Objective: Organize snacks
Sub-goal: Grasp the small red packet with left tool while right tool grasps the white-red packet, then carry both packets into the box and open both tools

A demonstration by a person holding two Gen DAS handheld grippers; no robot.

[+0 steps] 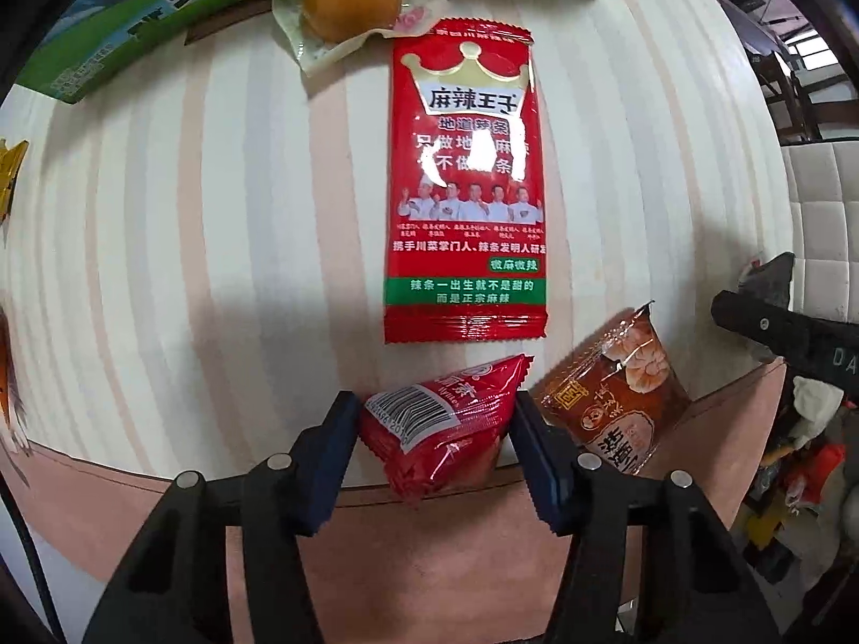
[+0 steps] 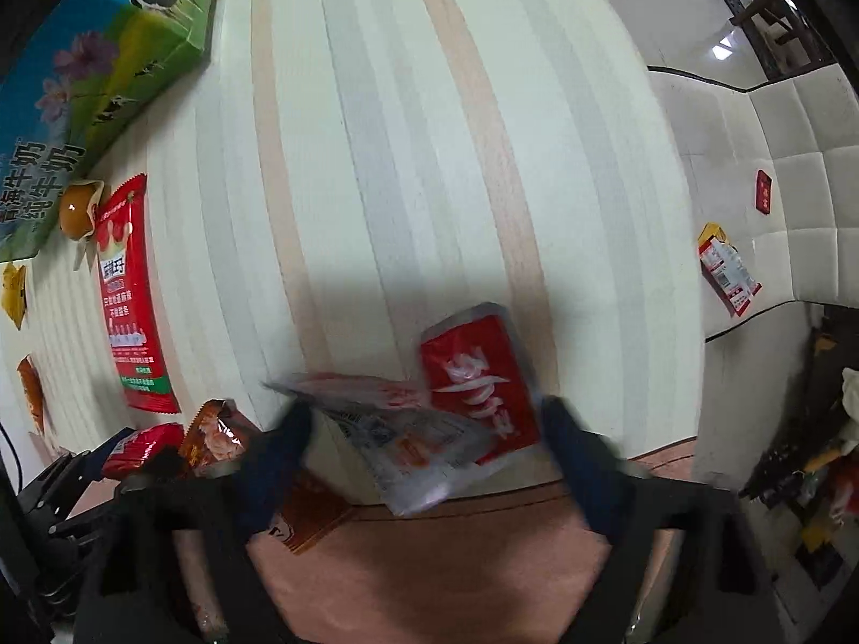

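On the striped table [image 1: 215,214], the left gripper [image 1: 435,424] pinched a small red packet [image 1: 435,424]; the right gripper [image 2: 424,440] stood half-open around blurred wrappers [image 2: 429,429], contact unclear.

Table [image 1: 215,188] – cream with pale pink and grey stripes; long packet [image 1: 464,188] – red, gold crown, green band.
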